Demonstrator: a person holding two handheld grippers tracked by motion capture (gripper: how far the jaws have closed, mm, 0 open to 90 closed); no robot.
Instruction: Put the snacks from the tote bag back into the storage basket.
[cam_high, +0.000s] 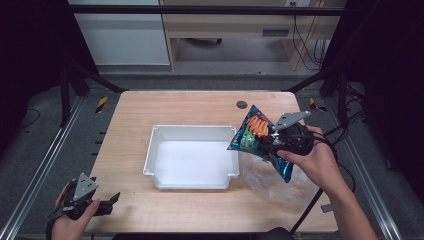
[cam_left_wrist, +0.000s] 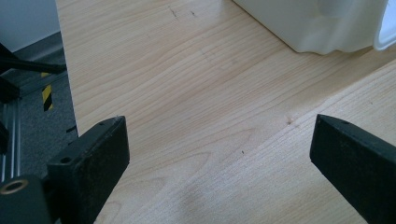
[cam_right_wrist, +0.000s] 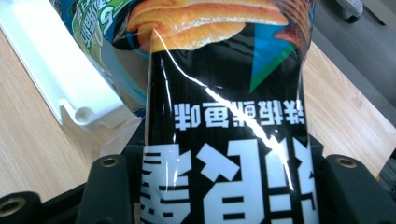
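A snack bag (cam_high: 256, 134), blue and black with orange chips printed on it, hangs in the air beside the right wall of a white bin (cam_high: 150, 155). My right gripper (cam_high: 274, 142) is shut on that bag, and the right gripper view has the black bag (cam_right_wrist: 224, 140) squeezed between the two jaws, with the bin's rim (cam_right_wrist: 70, 100) to its left. At the table's front left corner a hand holds my left gripper (cam_high: 112, 200) low over the wood. Its jaws stand wide apart over bare wood, my left gripper (cam_left_wrist: 219, 154) holding nothing.
A crumpled clear plastic bag (cam_high: 277, 182) lies on the table under the right hand. A dark round plug (cam_high: 242, 104) sits near the table's far edge. The white bin's corner (cam_left_wrist: 317, 28) lies ahead of the left jaws. Cables trail off the right side.
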